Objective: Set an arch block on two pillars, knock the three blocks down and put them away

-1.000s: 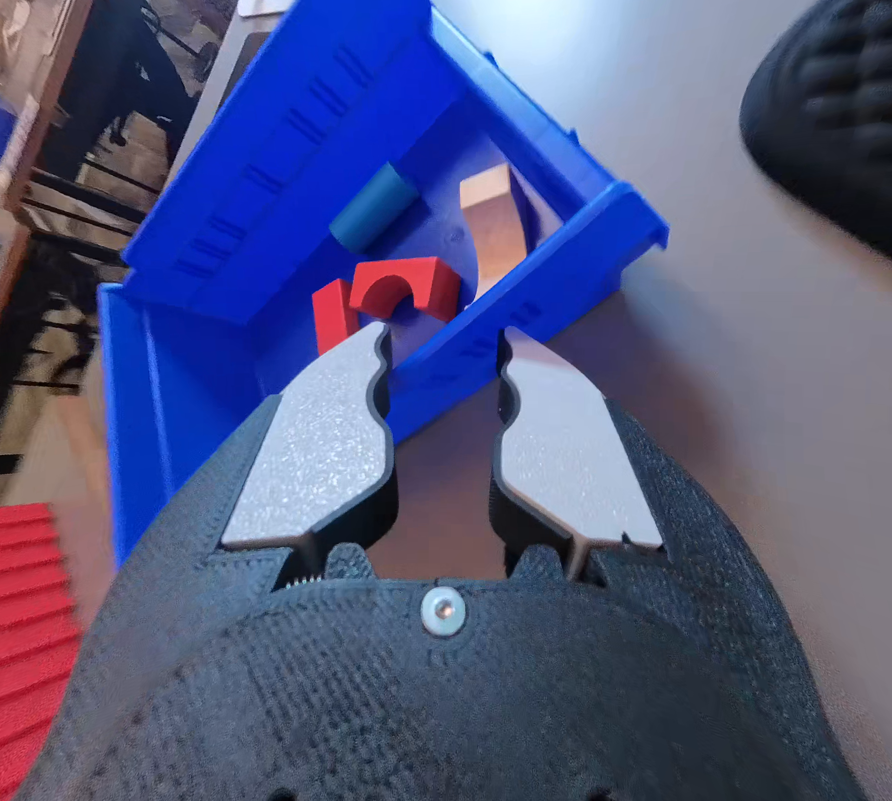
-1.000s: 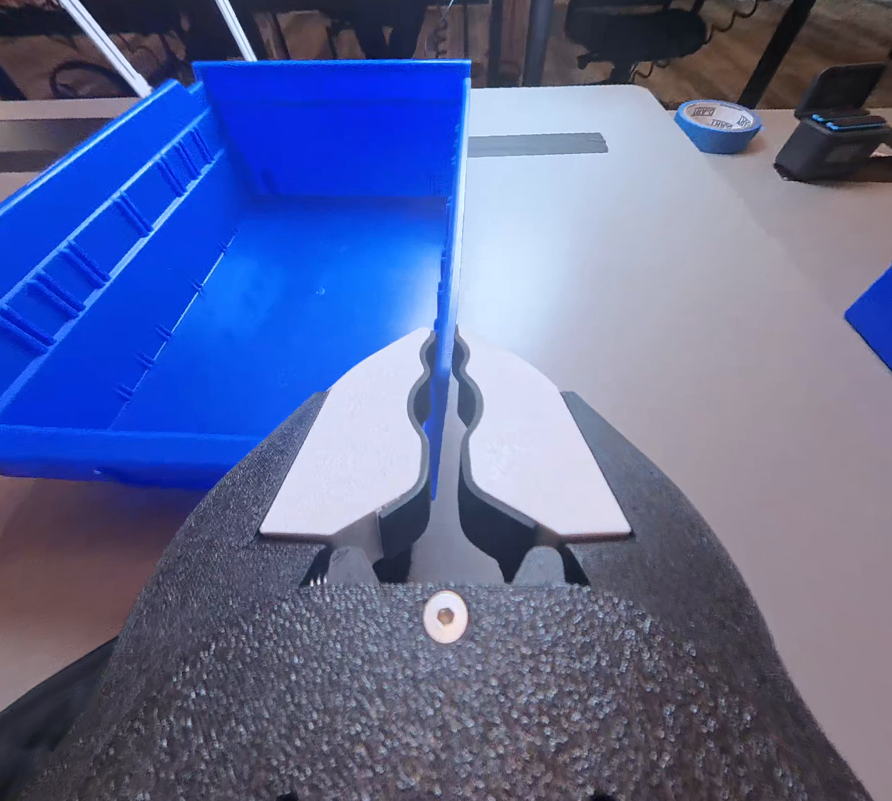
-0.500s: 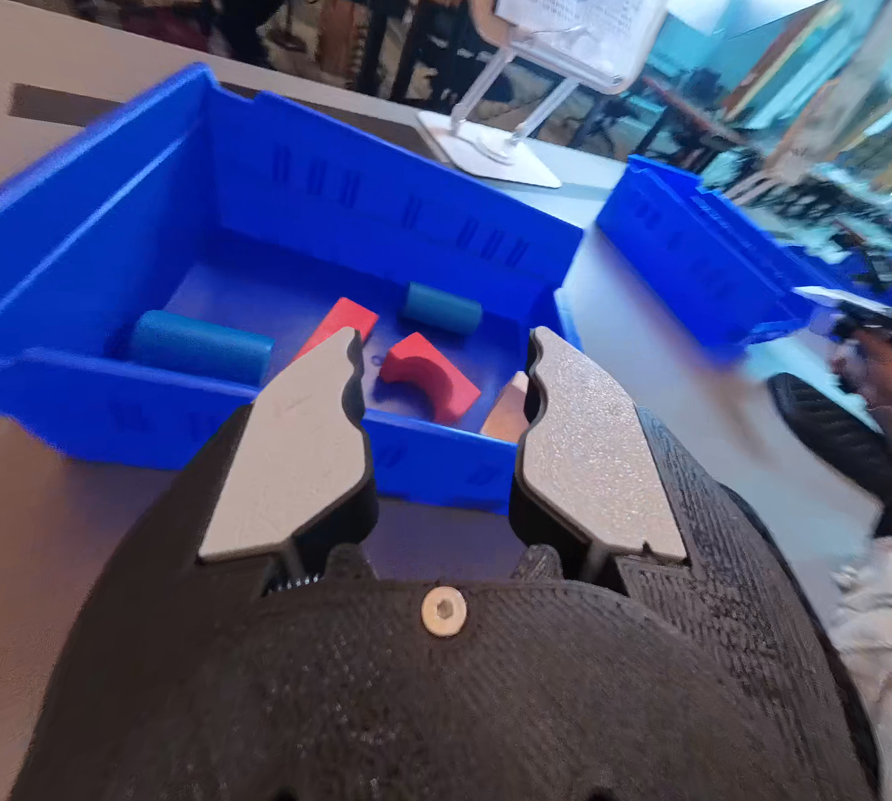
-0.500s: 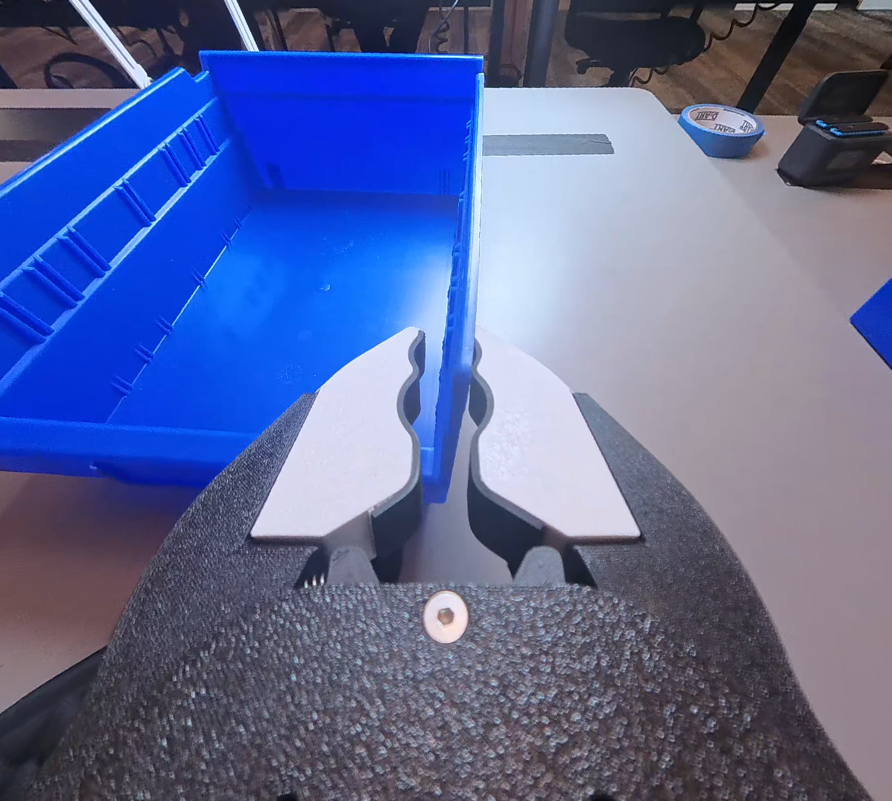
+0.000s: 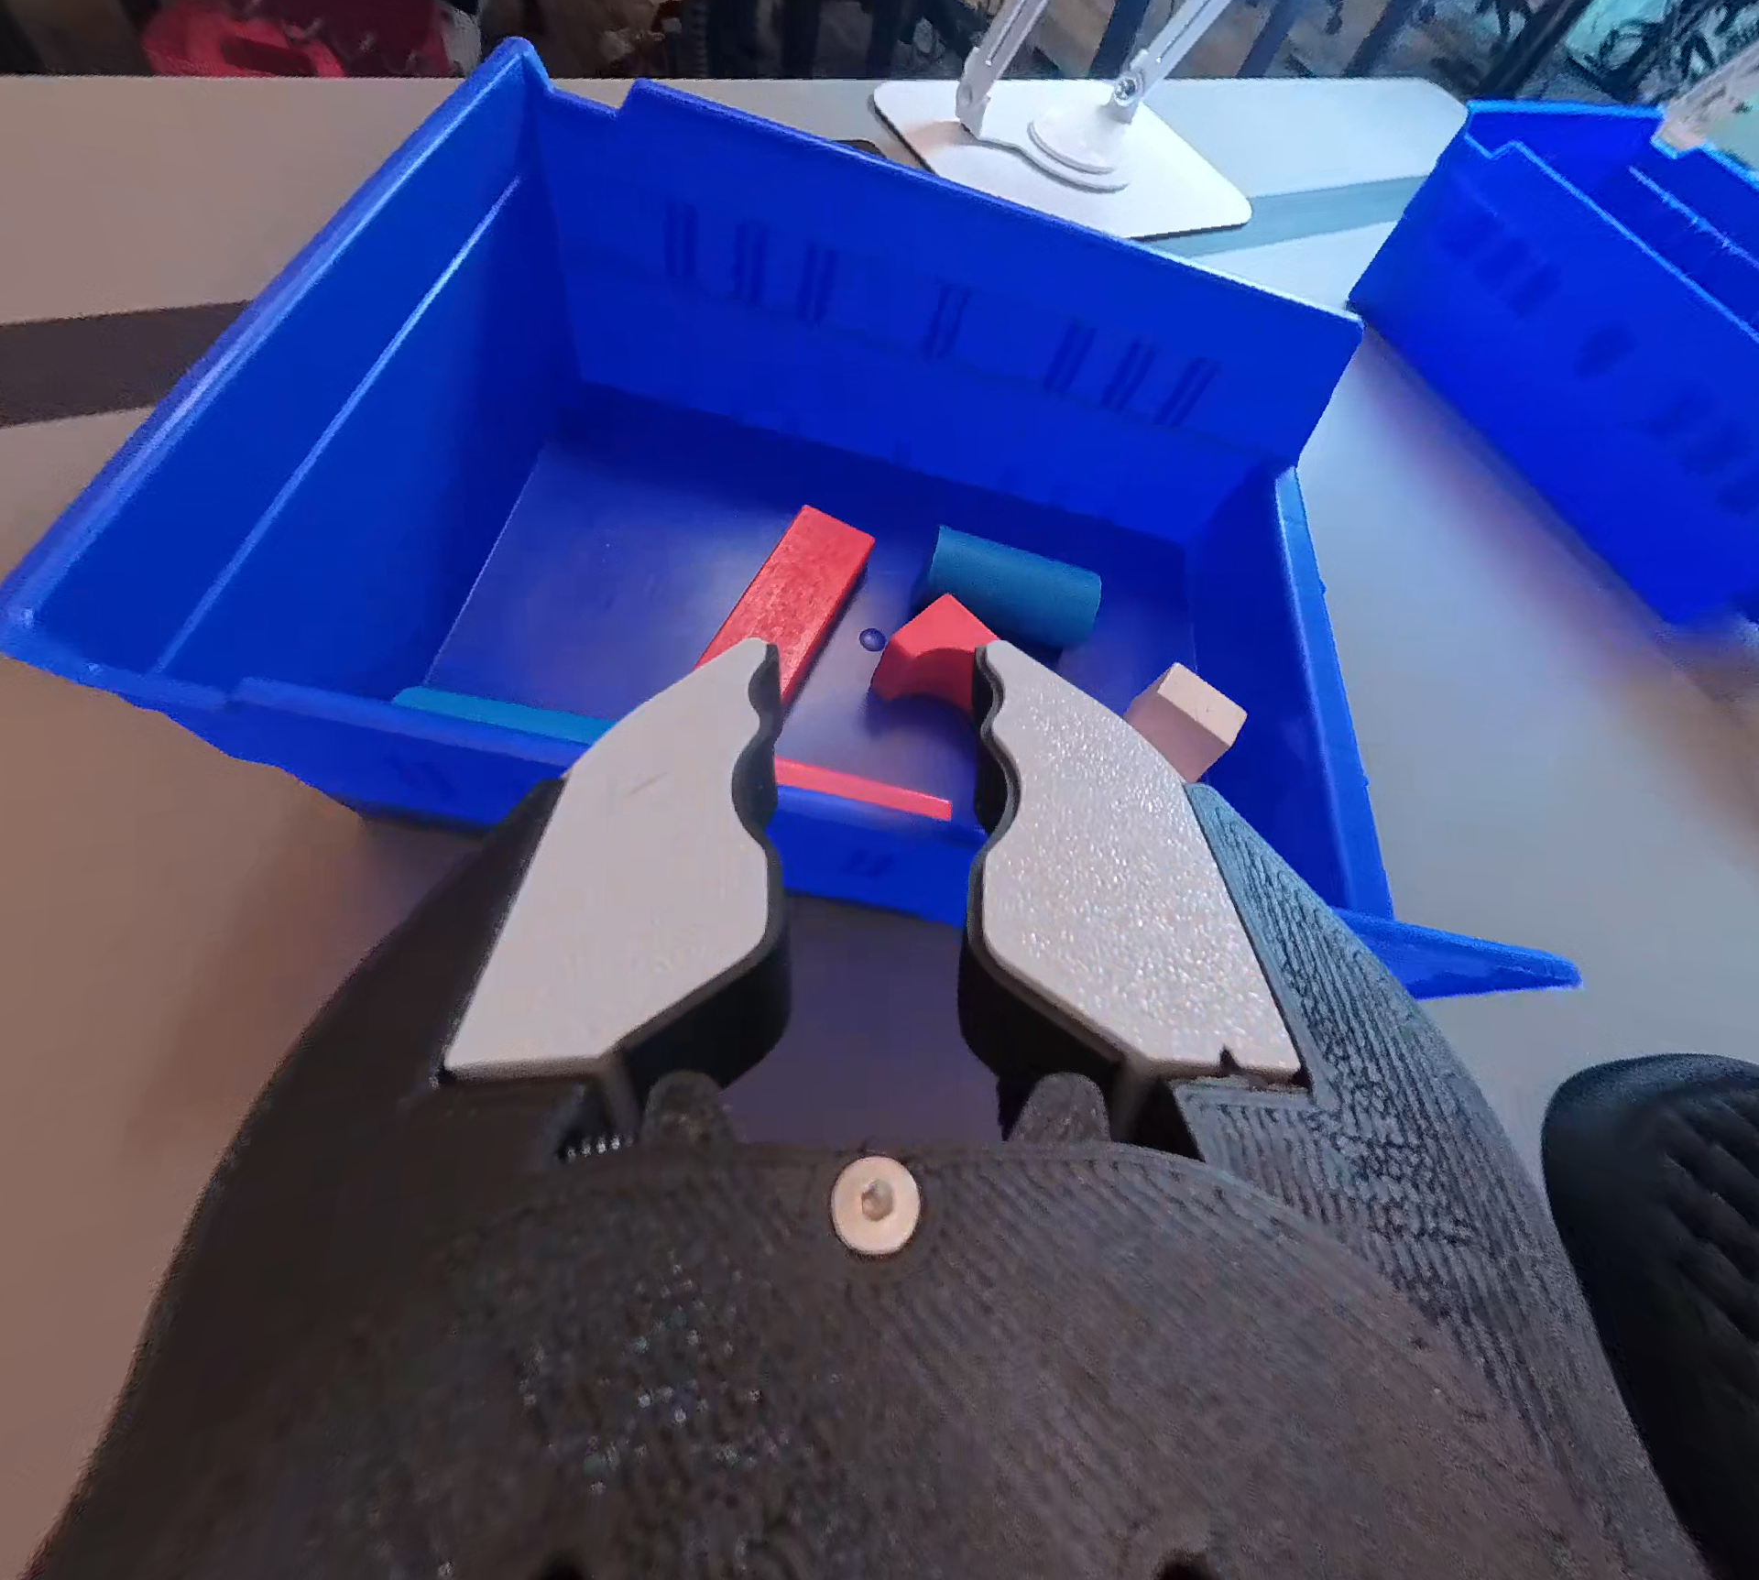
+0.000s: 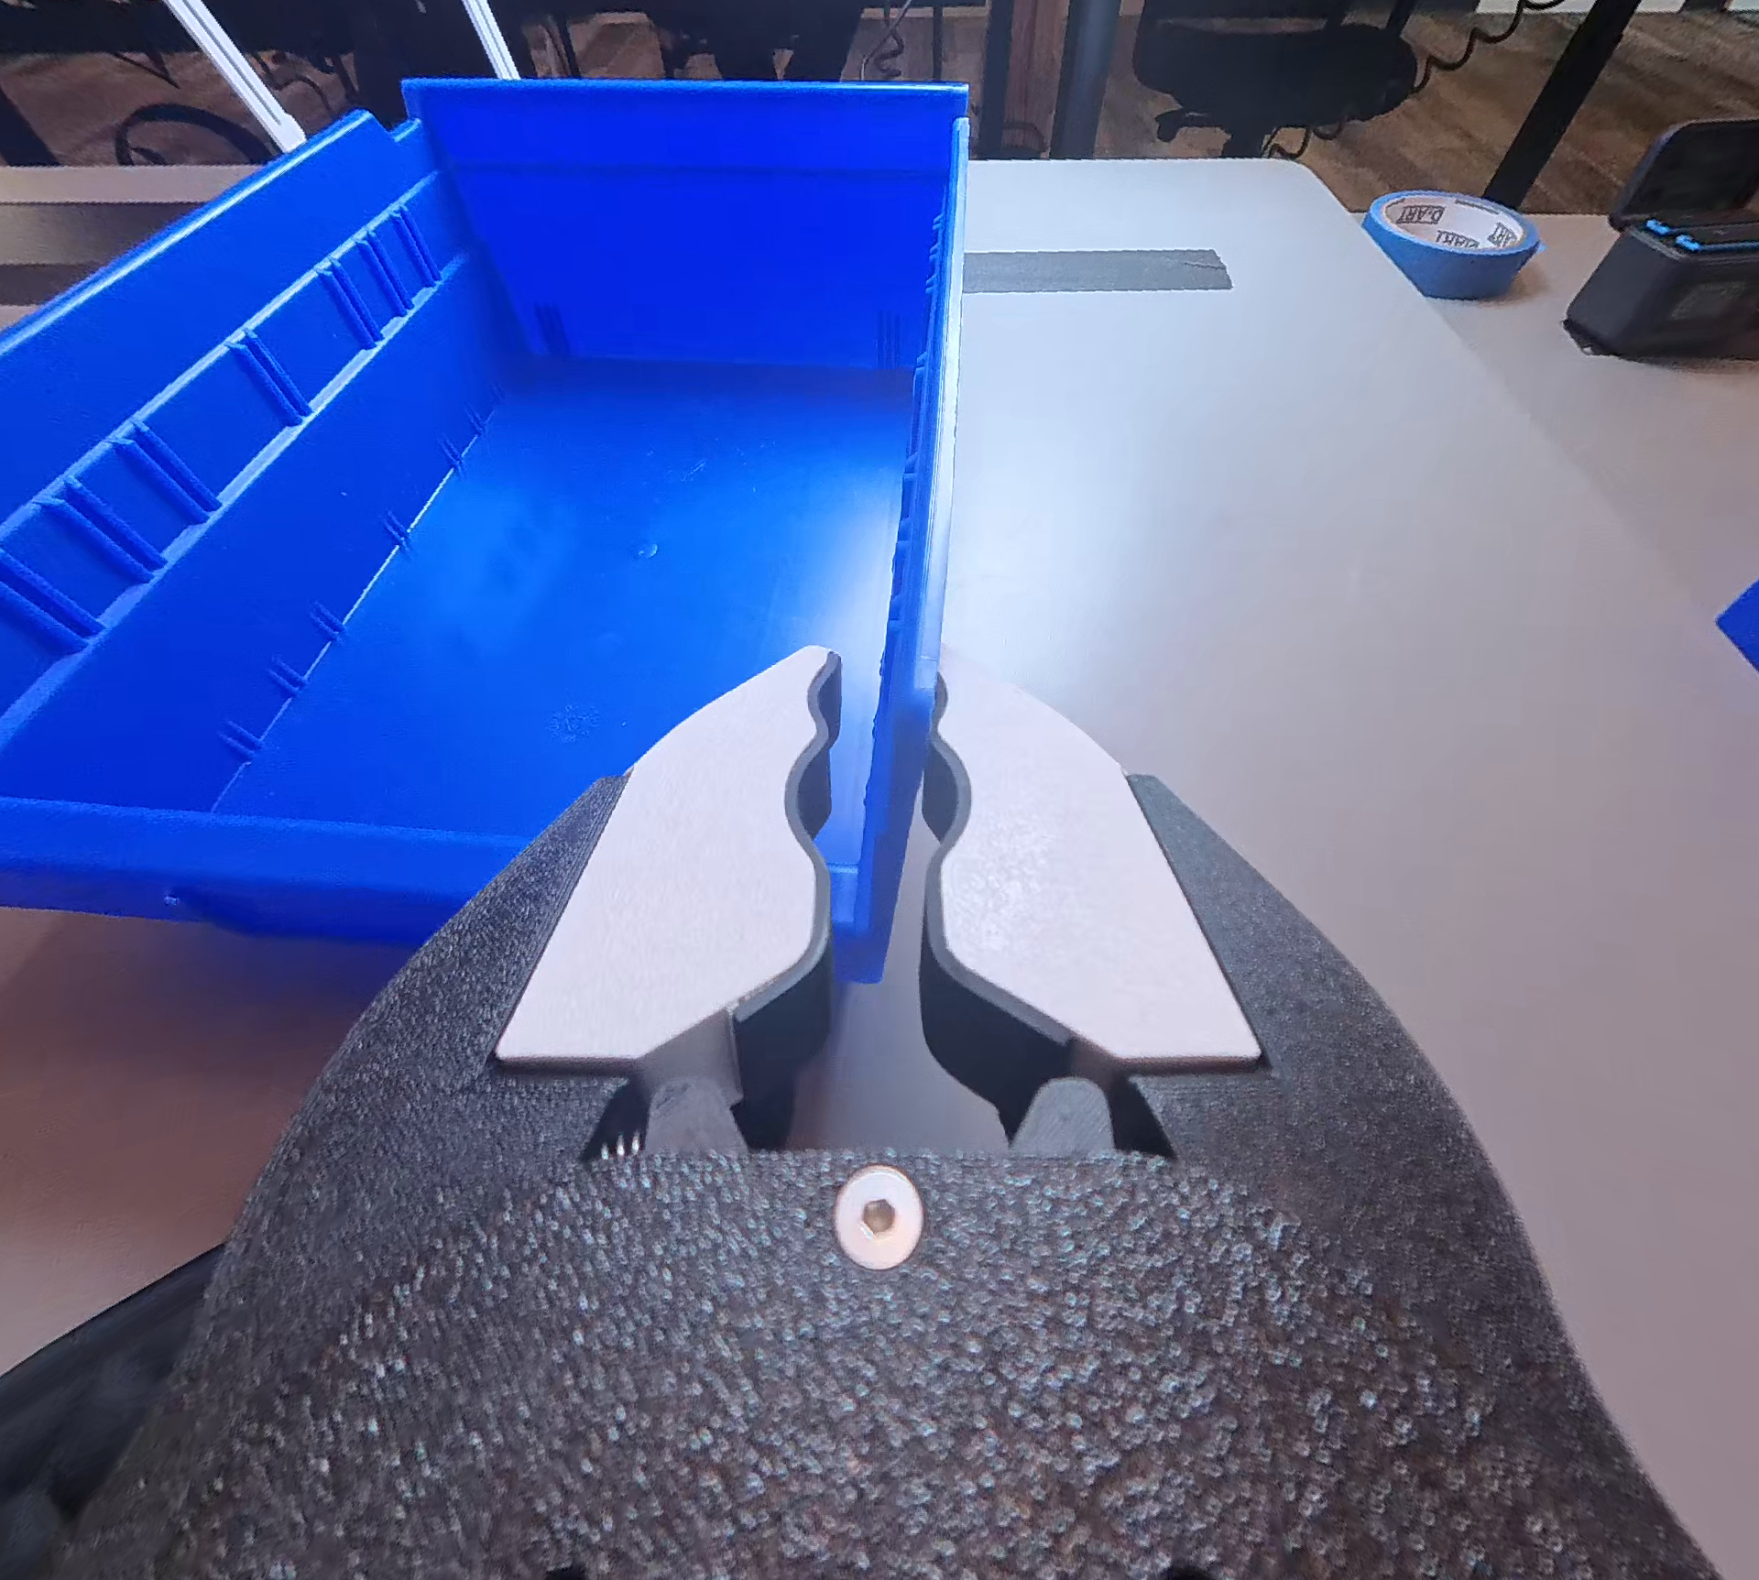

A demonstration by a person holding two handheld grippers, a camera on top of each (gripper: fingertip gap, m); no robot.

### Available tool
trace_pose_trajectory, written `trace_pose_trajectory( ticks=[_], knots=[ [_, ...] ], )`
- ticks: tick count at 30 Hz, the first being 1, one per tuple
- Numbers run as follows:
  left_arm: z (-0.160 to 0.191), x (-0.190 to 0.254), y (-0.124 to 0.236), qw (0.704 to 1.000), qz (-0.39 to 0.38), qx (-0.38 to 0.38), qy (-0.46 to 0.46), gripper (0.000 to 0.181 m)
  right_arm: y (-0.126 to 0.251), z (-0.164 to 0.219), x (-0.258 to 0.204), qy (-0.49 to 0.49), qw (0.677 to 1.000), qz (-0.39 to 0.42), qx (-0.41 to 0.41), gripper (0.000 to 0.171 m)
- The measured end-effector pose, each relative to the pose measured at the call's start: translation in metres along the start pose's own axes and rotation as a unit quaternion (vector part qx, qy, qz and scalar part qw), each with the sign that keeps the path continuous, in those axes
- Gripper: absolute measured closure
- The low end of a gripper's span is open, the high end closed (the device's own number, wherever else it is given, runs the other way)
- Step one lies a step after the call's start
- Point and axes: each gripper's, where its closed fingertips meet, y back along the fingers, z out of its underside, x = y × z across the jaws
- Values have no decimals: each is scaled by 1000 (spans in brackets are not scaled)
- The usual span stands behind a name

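Observation:
A blue bin [image 5: 314,430] on the table holds a red arch block [image 5: 919,664], a red plank [image 5: 800,592], a blue cylinder [image 5: 1014,597], a plain wooden block [image 5: 1185,716] and a second blue cylinder [image 5: 495,708] against the near wall. My left gripper [image 5: 871,659] is open and empty, over the bin's near wall, its tips framing the red arch. My right gripper [image 6: 883,670] is open, its jaws on either side of the right wall of an empty blue bin [image 6: 286,411], with a gap showing at the left jaw.
The second blue bin also shows in the left wrist view [image 5: 1571,354] at the right. A white stand base [image 5: 1057,154] sits behind the first bin. A blue tape roll [image 6: 1452,240] and a black case [image 6: 1675,278] lie at the far right of the grey table [image 6: 1285,583]. The left gripper's tips are roughly 65 cm from the right gripper's.
My left gripper swung from looking steeply down at the bin to facing it level from the front, jaws wider. My right gripper's jaws opened off the empty bin's wall they had clamped.

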Motion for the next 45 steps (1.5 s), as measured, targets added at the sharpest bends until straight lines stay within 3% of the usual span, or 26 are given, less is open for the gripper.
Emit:
trace_pose_trajectory(
  ticks=[9, 15, 21, 24, 26, 31, 34, 40, 45],
  knots=[
    [-27, 1, -45, 999, 11, 38, -21, 141, -2, 3, 2, 8, 1000, 8, -2, 160],
    [-40, 13, -15, 994, -25, 102, -35, 128, -6, 7, 3, 13, 1000, -7, -5, 159],
    [-39, 96, 23, 977, -30, 100, -187, 130, -9, 7, 9, 21, 1000, 9, -9, 167],
    [-24, 153, 9, 957, -27, 64, -282, 135, -8, 6, 14, -1, 1000, 23, -12, 167],
    [-4, 170, -16, 942, -41, 2, -332, 128, -8, 6, 19, -13, 999, 32, -11, 168],
    [36, 149, -60, 879, -134, -136, -437, 99, -5, 7, 34, -28, 998, 54, -5, 168],
    [48, 119, -56, 823, -182, -200, -500, 100, -5, 7, 36, -30, 998, 54, -3, 168],
    [55, 100, -33, 814, -187, -203, -510, 110, -3, 8, 36, -29, 998, 51, 0, 168],
    [61, 44, 20, 854, -241, -228, -400, 111, -3, 8, 36, -32, 998, 51, 0, 168]
  ],
)
